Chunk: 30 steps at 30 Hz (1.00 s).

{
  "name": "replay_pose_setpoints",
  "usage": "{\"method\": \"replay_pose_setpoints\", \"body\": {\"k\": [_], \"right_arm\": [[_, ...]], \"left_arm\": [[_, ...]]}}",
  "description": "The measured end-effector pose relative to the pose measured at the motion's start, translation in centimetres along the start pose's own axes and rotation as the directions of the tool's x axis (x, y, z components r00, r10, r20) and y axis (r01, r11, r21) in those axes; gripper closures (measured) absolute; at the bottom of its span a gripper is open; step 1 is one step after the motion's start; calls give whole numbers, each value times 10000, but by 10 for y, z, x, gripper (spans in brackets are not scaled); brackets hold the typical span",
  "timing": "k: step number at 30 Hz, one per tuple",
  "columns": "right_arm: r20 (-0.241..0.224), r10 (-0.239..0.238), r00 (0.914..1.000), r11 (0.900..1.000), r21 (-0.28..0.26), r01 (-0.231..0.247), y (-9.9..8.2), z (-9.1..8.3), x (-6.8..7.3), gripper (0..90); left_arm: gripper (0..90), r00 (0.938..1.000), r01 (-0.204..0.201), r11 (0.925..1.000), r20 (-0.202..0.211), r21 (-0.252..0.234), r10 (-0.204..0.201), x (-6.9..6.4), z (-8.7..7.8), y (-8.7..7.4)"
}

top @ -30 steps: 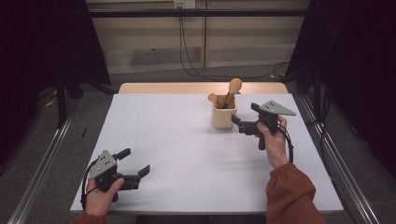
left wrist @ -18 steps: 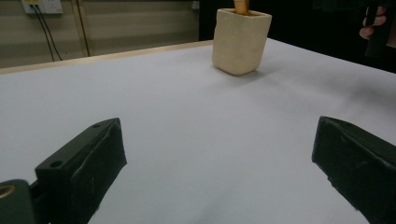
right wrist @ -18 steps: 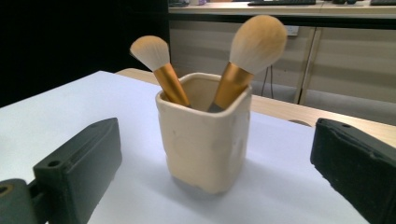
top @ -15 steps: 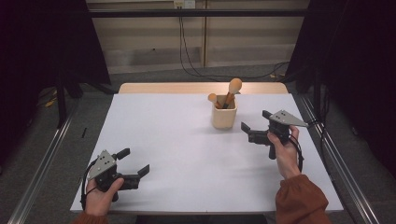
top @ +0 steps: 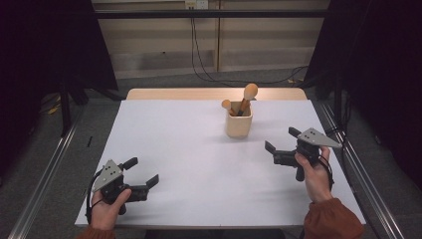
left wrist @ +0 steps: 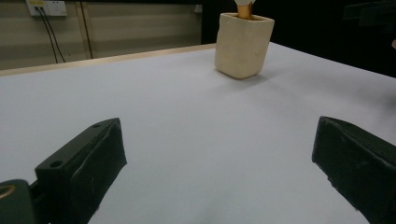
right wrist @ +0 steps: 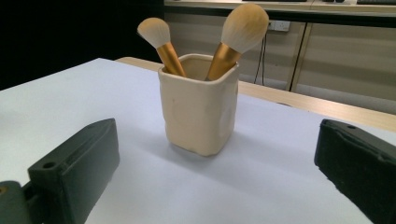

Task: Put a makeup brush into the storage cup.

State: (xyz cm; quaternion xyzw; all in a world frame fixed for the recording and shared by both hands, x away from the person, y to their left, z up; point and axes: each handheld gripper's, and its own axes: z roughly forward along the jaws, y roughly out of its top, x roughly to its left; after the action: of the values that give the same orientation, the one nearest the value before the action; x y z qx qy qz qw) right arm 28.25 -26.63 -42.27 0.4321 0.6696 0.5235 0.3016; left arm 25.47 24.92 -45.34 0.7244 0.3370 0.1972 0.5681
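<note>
On the white table, the cream cup stands upright; its two makeup brushes lean bristles-up. The left gripper and right gripper gape wide, empty.

Matt ceramic-looking cup (fluffy brushes)

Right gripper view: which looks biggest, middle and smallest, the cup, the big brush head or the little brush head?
1. The cream cup looks biggest.
2. The big brush head on the right.
3. The little brush head on the left; it may stand slightly farther back, so that gap is less sure.
</note>
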Motion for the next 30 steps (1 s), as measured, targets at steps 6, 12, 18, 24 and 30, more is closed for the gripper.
{"method": "replay_pose_setpoints", "body": {"k": [6,12,18,24,30], "right_arm": [[105,289,9995,9991,299,-292,-17,-13,-4,0],[63,285,9996,9987,412,-288,-27,-24,0,0],[266,450,9986,9985,314,-459,-34,-41,0,0],[464,446,9979,9982,373,-463,-41,-54,2,0],[413,348,9985,9982,478,-367,-45,-63,8,3]], "left_arm": [[25,10000,-45,10000,11,22,45,-1,-1,0],[25,10000,-31,10000,44,44,31,-2,0,0],[25,10000,-12,10000,48,-10,12,-3,0,0],[22,10000,29,10000,10,27,-29,-3,-1,0],[22,9999,132,9999,-87,78,-131,0,-3,-1]]}}
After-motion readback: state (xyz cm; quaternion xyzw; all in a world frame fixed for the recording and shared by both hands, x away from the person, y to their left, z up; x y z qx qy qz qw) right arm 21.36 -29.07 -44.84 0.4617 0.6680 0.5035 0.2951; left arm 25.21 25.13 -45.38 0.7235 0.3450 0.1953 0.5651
